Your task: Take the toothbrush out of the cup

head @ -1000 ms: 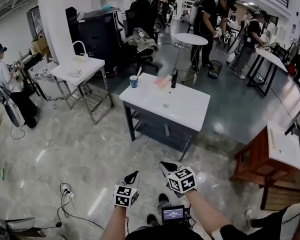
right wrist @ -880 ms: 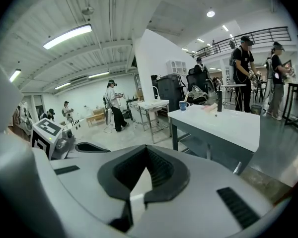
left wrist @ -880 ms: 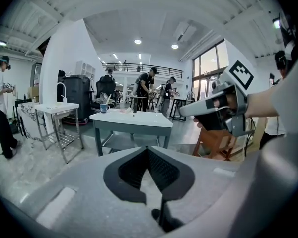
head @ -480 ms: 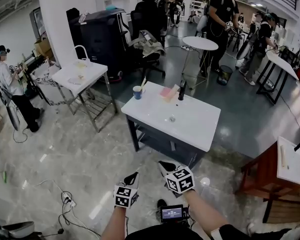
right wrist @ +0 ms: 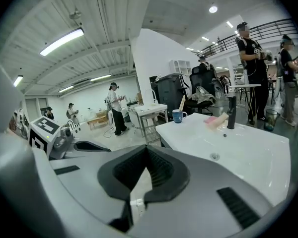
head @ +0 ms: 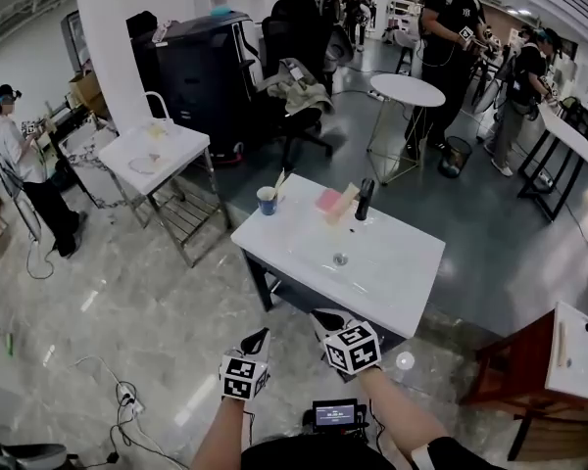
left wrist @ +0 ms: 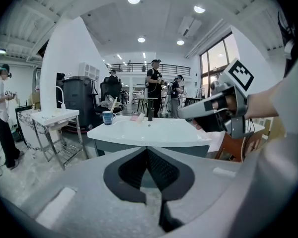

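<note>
A blue cup (head: 267, 201) stands at the far left corner of the white sink table (head: 392, 272), with a pale toothbrush (head: 278, 183) leaning out of it. Both grippers hang in the air short of the table's near edge, well away from the cup. My left gripper (head: 258, 342) is shut with nothing in it, and so is my right gripper (head: 324, 319). The left gripper view shows the cup (left wrist: 108, 117) far ahead beyond the shut left gripper (left wrist: 147, 150). In the right gripper view the cup (right wrist: 178, 116) and toothbrush (right wrist: 182, 103) lie ahead past the shut right gripper (right wrist: 146, 150).
A black faucet (head: 365, 200) and a pink item (head: 327, 201) sit at the sink table's back edge. A smaller white table (head: 157, 150) stands to the left, and a reddish wooden table (head: 529, 370) to the right. Cables (head: 127, 395) lie on the floor. Several people stand behind.
Both grippers have moved forward toward the sink table, which now looks nearer and larger. Their jaws have stayed shut.
</note>
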{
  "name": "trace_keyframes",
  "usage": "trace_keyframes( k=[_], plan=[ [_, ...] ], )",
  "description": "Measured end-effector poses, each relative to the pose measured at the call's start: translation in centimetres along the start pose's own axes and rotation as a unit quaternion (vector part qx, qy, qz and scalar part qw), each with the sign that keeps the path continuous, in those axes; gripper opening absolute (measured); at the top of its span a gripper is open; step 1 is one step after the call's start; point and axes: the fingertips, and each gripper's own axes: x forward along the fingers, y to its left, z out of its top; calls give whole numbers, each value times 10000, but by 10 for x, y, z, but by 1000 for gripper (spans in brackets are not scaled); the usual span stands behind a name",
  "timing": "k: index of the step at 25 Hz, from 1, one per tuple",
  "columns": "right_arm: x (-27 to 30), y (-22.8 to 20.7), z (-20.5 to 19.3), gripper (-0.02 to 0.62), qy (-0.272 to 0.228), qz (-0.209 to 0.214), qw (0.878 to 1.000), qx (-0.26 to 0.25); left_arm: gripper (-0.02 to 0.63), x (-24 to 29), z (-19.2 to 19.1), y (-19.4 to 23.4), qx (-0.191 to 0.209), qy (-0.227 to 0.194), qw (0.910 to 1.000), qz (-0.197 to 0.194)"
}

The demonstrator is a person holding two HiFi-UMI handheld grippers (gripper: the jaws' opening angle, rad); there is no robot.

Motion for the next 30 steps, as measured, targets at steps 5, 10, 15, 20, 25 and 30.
trace_keyframes(
  k=[5,10,15,20,25,30],
  plan=[
    [25,-22,9,9,83,102,9999,27,11,25,13,17,-68,7,10000,60],
    [54,-42,16,9,135,130,9998,32,11,53,17,40,-136,-14,9999,92],
    [85,-65,25,9,174,-16,9998,58,11,88,18,70,-128,51,9999,-29],
    [129,-86,44,9,231,-178,9995,121,11,128,32,112,-83,72,9997,-225],
    [184,-110,75,9,245,-354,9988,212,11,171,52,163,11,71,9990,-439],
    [238,-131,108,9,252,-522,9978,317,11,210,75,217,36,95,9980,-620]
  ],
)
